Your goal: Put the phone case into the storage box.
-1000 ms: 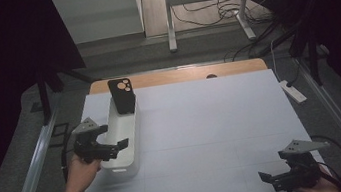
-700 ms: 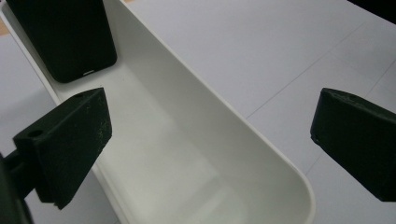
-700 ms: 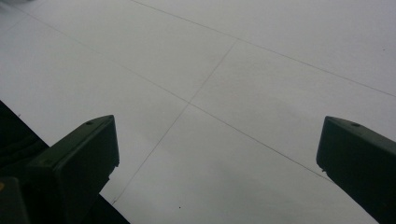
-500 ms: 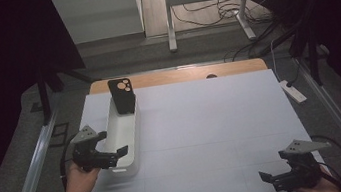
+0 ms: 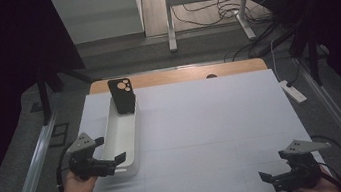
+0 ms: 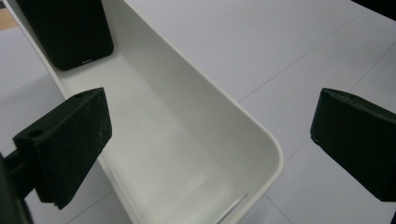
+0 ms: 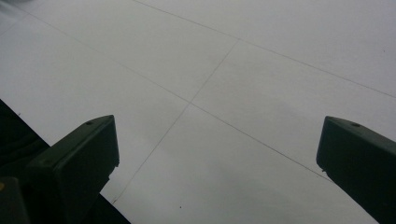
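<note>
A long white tray (image 5: 112, 129) lies on the left of the white table, and a black phone (image 5: 122, 96) stands upright at its far end. My left gripper (image 5: 116, 163) is at the tray's near end, open and holding nothing. In the left gripper view the tray's (image 6: 261, 135) near corner lies between the wide-apart jaws of the left gripper (image 6: 210, 144), with the phone (image 6: 70, 32) at the top left. My right gripper (image 5: 270, 179) hovers open over the front right of the table. The right gripper (image 7: 215, 163) has bare table surface between its jaws.
The white table top (image 5: 212, 120) has a wooden strip (image 5: 181, 75) along its far edge. A white power strip (image 5: 293, 91) lies off the right edge. Metal rails run along both sides, and a desk frame with cables (image 5: 207, 10) stands beyond.
My left gripper has slid toward the person along the tray, from its middle to its near end. The right gripper has stayed put.
</note>
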`<act>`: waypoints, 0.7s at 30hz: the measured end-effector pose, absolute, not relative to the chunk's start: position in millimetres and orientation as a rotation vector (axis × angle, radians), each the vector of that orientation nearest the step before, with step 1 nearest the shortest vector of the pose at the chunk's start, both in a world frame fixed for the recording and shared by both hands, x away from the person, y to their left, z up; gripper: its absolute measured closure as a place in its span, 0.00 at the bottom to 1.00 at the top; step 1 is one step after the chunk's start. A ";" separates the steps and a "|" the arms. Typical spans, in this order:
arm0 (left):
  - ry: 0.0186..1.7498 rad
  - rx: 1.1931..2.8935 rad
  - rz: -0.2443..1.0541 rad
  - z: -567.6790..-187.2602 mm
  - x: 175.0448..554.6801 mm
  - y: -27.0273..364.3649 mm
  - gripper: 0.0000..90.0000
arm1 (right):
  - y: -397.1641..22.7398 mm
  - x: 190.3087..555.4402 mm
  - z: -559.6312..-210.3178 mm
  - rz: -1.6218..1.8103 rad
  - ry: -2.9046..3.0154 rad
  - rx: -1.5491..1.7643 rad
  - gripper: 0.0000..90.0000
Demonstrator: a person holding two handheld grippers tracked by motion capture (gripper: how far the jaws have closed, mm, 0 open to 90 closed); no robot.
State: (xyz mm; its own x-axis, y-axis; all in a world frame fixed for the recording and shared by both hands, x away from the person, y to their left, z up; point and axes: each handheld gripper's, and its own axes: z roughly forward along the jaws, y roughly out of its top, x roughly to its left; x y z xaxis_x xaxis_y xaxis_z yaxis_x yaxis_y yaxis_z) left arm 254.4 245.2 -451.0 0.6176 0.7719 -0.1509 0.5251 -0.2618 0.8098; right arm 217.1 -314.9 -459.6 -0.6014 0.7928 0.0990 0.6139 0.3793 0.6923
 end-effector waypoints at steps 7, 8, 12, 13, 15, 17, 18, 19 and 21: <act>1.036 1.934 0.350 -453.1 244.0 245.9 0.00 | -314.8 217.0 -459.7 1.036 2.392 1.247 0.00; 1.036 1.930 0.350 -453.1 242.2 246.0 0.00 | -314.7 217.0 -459.7 1.036 2.392 1.247 0.00; 1.042 1.919 0.362 -453.3 236.0 247.6 0.00 | -314.4 217.0 -459.9 1.035 2.391 1.245 0.00; 1.042 1.919 0.362 -453.3 236.0 247.6 0.00 | -314.4 217.0 -459.9 1.035 2.391 1.245 0.00; 1.049 1.915 0.365 -454.7 232.9 248.3 0.00 | -314.3 216.9 -459.8 1.035 2.390 1.246 0.00; 1.055 1.914 0.367 -456.1 230.2 248.9 0.00 | -314.4 216.9 -459.8 1.035 2.389 1.247 0.00; 1.058 1.914 0.368 -456.6 228.9 249.1 0.00 | -314.4 216.9 -459.8 1.035 2.388 1.248 0.00; 1.060 1.915 0.370 -457.0 227.5 249.5 0.00 | -314.4 216.9 -459.8 1.036 2.388 1.247 0.00; 1.065 1.912 0.372 -457.7 224.9 250.3 0.00 | -314.5 216.9 -459.7 1.036 2.388 1.248 0.00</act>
State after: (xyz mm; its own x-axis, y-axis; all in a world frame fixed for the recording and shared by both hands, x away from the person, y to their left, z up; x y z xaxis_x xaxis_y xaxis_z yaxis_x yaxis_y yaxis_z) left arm 224.9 250.3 -457.7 0.5854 0.7967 -0.1506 0.5296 -0.2351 0.8150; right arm 216.9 -314.5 -459.7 -0.5999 0.7942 0.0968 0.6132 0.3787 0.6932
